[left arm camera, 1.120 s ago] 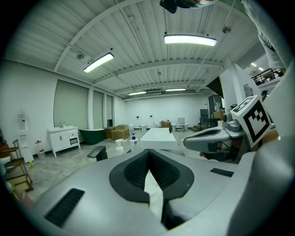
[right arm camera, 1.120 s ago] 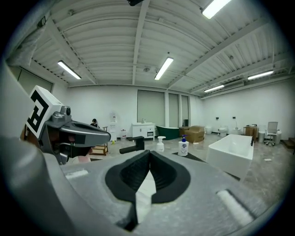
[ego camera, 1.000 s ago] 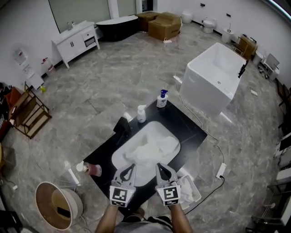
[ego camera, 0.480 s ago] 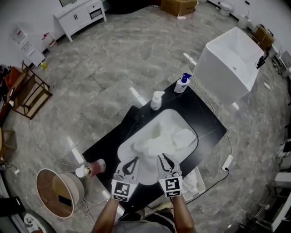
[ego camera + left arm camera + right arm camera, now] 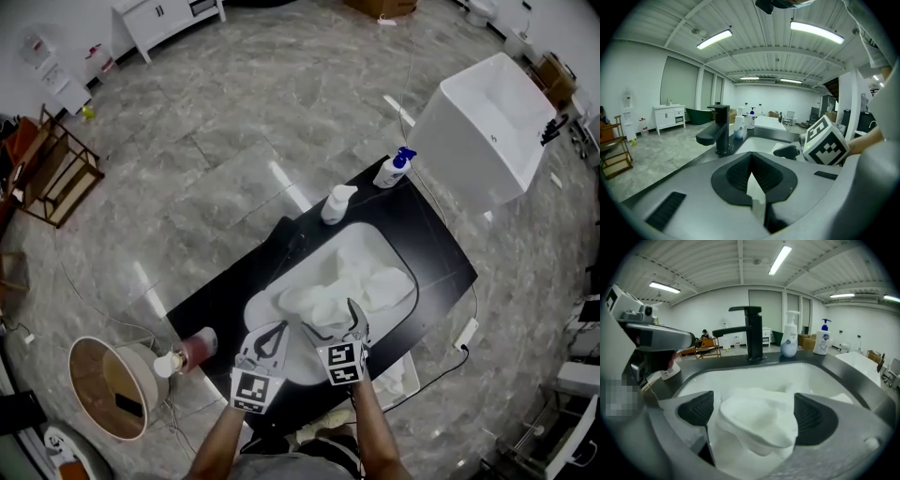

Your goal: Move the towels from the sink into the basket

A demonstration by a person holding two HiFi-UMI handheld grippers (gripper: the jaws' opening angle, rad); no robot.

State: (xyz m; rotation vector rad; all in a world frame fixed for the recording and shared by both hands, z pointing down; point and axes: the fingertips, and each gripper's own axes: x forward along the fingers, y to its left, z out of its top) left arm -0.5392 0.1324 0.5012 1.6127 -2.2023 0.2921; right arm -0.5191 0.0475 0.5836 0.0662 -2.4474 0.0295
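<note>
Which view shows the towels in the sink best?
The right gripper view: a towel fills the frame up close, folds clear, between the jaws of the right gripper, which have just been opening. The head view shows the whole towel pile, small, from above. The left gripper view shows the sink but no towel clearly.

Head view: high overhead, looks steeply down on the black desk (image 5: 441,258) and sink (image 5: 361,246). The left gripper (image 5: 269,336) and right gripper (image 5: 328,317) sit small at bottom centre. Left gripper view: low, near level along its own jaws. The faucet (image 5: 719,129) is ahead-left of the gripper, the right gripper's marker cube (image 5: 826,143) close on its right. Right gripper view: tipped down, very near the towels (image 5: 759,420) between its jaws, faucet beyond. All three share faucet, sink, soap bottles (image 5: 790,339).
</note>
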